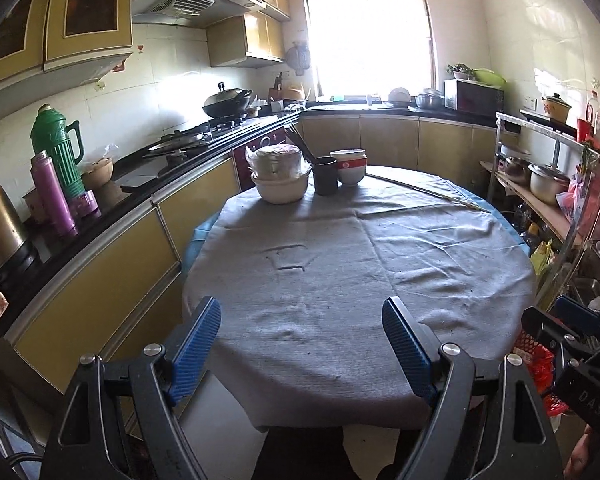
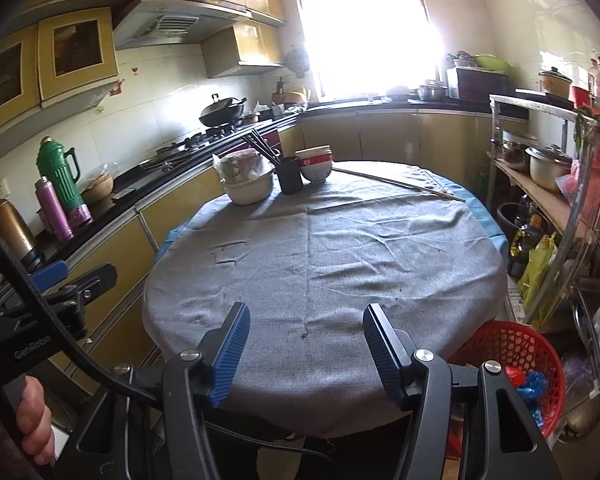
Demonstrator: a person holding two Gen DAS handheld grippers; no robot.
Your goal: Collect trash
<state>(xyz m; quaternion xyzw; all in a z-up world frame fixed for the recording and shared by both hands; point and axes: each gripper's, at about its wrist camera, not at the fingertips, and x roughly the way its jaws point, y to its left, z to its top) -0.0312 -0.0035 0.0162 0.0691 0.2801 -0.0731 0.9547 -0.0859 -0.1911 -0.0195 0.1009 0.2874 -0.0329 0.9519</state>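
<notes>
A red mesh basket point(image 2: 512, 344) stands on the floor at the table's right front, holding red and blue crumpled wrappers point(image 2: 530, 386); part of it shows in the left wrist view point(image 1: 538, 364). My left gripper point(image 1: 302, 316) is open and empty over the near edge of the round table with a grey cloth point(image 1: 340, 264). My right gripper point(image 2: 306, 322) is open and empty over the same near edge point(image 2: 320, 264). Each gripper shows at the side of the other's view. I see no loose trash on the cloth.
At the table's far side stand a bagged bowl stack point(image 1: 280, 174), a black chopstick cup point(image 1: 326, 174), white-and-red bowls point(image 1: 350, 166) and a long thin stick point(image 1: 428, 192). Kitchen counter with flasks point(image 1: 56, 172) runs on the left; a metal shelf with pots point(image 2: 548, 168) on the right.
</notes>
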